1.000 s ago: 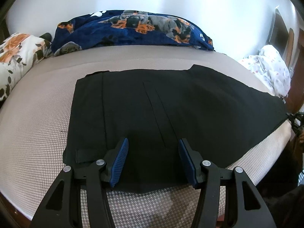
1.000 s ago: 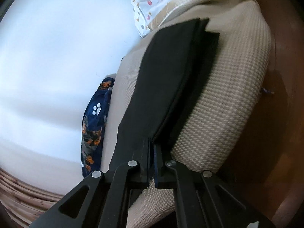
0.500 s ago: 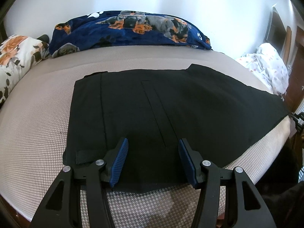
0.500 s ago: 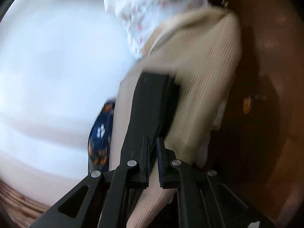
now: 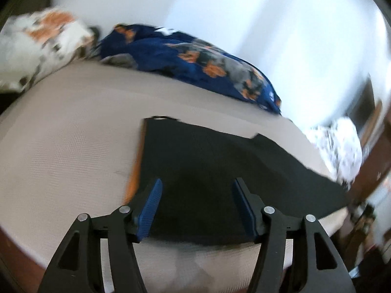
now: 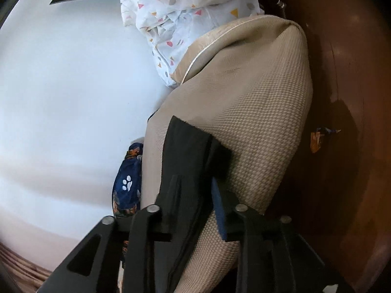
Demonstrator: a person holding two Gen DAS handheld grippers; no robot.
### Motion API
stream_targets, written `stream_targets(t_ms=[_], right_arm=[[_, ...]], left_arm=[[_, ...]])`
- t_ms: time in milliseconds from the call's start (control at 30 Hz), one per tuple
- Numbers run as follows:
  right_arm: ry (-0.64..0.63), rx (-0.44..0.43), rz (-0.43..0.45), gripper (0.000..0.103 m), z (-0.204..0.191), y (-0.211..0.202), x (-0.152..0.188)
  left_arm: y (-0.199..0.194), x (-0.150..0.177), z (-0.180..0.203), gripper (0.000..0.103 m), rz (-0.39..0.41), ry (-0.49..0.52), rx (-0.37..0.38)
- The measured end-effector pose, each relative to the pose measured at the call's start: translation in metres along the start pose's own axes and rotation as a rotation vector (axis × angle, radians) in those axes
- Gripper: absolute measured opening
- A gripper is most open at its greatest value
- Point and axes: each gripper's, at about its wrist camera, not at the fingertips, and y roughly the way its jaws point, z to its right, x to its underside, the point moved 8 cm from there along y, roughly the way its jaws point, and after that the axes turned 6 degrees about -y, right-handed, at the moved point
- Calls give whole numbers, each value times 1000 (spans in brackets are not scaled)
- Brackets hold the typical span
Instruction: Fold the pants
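Black pants [image 5: 220,171] lie flat on a beige mattress [image 5: 73,134]. My left gripper [image 5: 196,193] is open, its blue pads [image 5: 151,205] astride the near edge of the pants by the waistband end. In the right wrist view the leg end of the pants [image 6: 190,151] lies over the mattress corner [image 6: 256,122]. My right gripper [image 6: 195,185] is open around that leg end, with the cloth between its fingers; the view is rolled sideways.
A navy dog-print blanket [image 5: 195,61] and a floral pillow [image 5: 41,41] lie at the far side by the white wall. A white patterned cloth [image 5: 339,146] is bunched at the bed's right end, also in the right wrist view [image 6: 183,17]. Dark wood floor [image 6: 354,97] lies beyond.
My right gripper has opened; it was shut on the pants' leg end. My left gripper has swung left and tilted, staying open over the pants' near edge.
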Motion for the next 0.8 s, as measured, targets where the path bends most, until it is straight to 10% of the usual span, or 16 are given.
stream_targets(t_ms=[433,500,533,800], right_arm=[[-9,61,16,45,-3,2,6],[-14,62,9,46,-5,3,8],[-18,64,7,46,-6,3,9],[-26,63,-4,47,-7,6,16]], left_arm=[[10,48,-29,60,-264,-151,110],[12,47,-27,47,-248,-152,115],[13,47,-27,23,-252,-159,116],[10,37,-6,18,-178,-73,33]])
